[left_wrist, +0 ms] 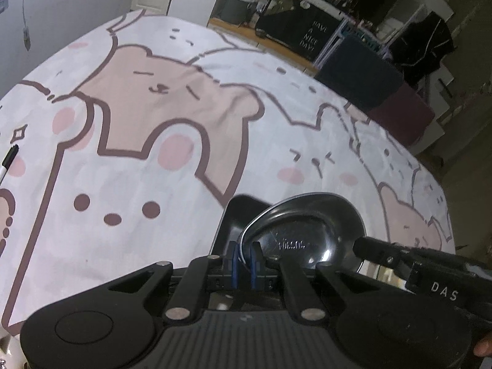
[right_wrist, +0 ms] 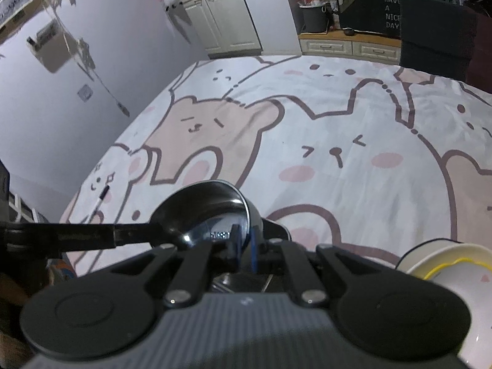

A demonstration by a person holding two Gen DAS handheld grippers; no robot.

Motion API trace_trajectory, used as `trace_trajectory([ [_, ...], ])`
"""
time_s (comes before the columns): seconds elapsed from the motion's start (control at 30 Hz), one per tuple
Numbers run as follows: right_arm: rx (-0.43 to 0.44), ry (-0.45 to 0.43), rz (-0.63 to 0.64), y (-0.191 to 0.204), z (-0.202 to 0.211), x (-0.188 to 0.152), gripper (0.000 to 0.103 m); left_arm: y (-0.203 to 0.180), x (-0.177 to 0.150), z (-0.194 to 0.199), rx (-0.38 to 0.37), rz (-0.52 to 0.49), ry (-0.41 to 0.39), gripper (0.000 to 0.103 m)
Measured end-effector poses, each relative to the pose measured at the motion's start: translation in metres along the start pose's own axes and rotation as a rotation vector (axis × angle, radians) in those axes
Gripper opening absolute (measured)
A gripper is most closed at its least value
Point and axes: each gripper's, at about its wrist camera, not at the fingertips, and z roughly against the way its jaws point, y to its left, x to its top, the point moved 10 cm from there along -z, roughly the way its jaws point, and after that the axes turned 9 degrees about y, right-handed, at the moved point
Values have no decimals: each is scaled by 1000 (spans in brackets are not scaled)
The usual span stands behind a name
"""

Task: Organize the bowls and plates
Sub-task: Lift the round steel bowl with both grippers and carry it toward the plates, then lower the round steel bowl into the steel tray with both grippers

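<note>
Both tongs clamped narrow on one steel bowl (left_wrist: 307, 230): left tongs (left_wrist: 245, 258) pinching its near-left rim between blue pads, right tongs (right_wrist: 244, 246) pinching the opposite rim. Bowl held between the two, above a black square tray (left_wrist: 233, 215) near the bed's front edge; impossible to tell whether bowl and tray touch. Just right of the right tongs, at the front-right edge, a white bowl with a yellow ring (right_wrist: 455, 264). Further out, toward the bed's left edge, a black-capped pen (right_wrist: 103, 196) lying on the bear-print sheet (left_wrist: 172, 98). Beyond that, bare sheet up to the far edge.

Likely step: carrying the steel bowl to its stacking place. Next move probably calls for keeping both grips level, lowering the bowl squarely, then releasing both sides together.
</note>
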Motion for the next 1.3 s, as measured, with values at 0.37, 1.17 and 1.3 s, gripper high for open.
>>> trace_trajectory([
  [0.37,-39,40,18,-3,-15,-5,7,0,-11,-17,43,-45,60,11],
  [1.17,-81,91,30,-4,-49,-5,5,2,-15,-32,91,-131,110,14],
  [1.3,-88,101,25,-6,-56,-5,5,1,-16,-32,94,-144,112,15],
])
